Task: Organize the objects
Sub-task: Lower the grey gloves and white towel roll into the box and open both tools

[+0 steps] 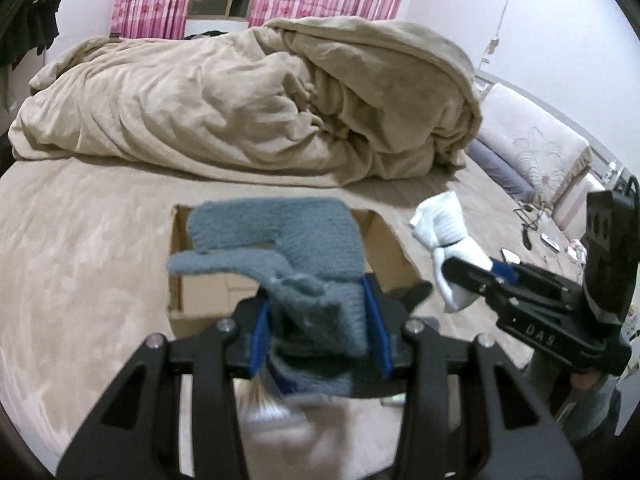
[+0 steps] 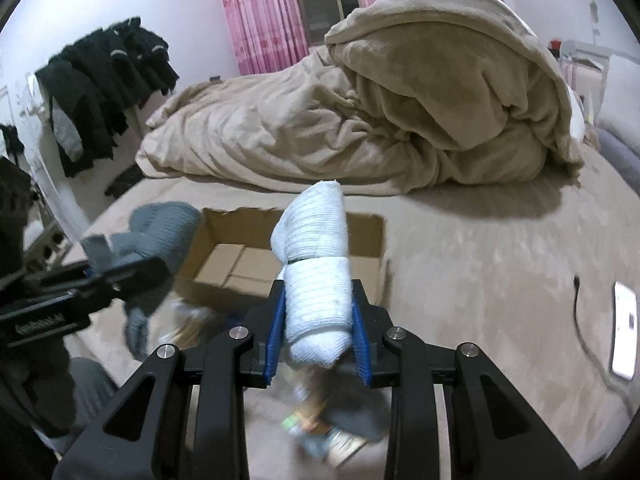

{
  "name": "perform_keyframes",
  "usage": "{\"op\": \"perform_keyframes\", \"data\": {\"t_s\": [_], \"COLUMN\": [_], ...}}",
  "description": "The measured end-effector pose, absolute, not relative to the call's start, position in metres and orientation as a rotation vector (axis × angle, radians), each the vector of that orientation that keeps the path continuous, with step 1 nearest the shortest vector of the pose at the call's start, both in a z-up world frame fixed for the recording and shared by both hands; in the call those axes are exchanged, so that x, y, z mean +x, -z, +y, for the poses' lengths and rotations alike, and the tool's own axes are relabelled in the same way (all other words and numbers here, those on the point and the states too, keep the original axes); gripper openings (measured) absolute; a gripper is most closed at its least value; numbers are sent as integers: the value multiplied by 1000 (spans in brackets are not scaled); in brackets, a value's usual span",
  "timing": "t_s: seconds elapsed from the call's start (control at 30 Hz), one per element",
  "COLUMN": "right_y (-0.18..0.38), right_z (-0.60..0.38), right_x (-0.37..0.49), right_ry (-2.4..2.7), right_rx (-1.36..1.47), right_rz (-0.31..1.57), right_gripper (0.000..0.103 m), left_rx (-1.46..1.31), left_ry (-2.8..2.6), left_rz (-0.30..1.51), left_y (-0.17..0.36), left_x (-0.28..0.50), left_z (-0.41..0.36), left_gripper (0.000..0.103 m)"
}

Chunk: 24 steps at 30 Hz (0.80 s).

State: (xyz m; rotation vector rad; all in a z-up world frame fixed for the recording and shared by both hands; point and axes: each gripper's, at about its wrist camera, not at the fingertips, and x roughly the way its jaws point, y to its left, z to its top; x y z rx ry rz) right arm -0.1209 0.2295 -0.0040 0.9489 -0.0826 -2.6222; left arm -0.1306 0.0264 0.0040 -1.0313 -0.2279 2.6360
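My left gripper [image 1: 318, 320] is shut on a grey knitted sock [image 1: 288, 240] and holds it above an open cardboard box [image 1: 384, 236] on the bed. My right gripper [image 2: 318, 328] is shut on a rolled white sock [image 2: 316, 264] and holds it over the same box [image 2: 240, 264]. In the left wrist view the right gripper [image 1: 472, 276] with the white sock [image 1: 440, 220] is to the right of the box. In the right wrist view the left gripper [image 2: 120, 276] with the grey sock [image 2: 160, 232] is at the box's left side.
A heaped beige duvet [image 1: 248, 100] lies behind the box. Pillows [image 1: 532, 144] are at the right. A white phone [image 2: 625, 330] and a black cable [image 2: 580, 320] lie on the bed to the right. Blurred small items [image 2: 320, 432] lie below the grippers. Dark clothes [image 2: 100, 92] hang at the left.
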Motion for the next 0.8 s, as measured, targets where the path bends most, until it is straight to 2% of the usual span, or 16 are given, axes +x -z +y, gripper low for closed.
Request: {"op": "perform_keyframes", "data": {"t_s": [0.4, 0.7, 0.8], "right_y": [32, 57, 62], "right_z": [233, 220, 220], "right_x": [-203, -221, -223], "right_ry": [2570, 2514, 2515], "right_rx": [1056, 1111, 1120], "right_rz": [-113, -116, -112], "right_gripper": [32, 32, 43], "left_rx": [-1167, -1268, -1313], "left_ry": [-2594, -2563, -2558], "left_rz": [-225, -216, -241], "left_y": [50, 83, 89], "left_x": [-214, -243, -247], "left_z": [54, 69, 67], "left_gripper": [43, 46, 47]}}
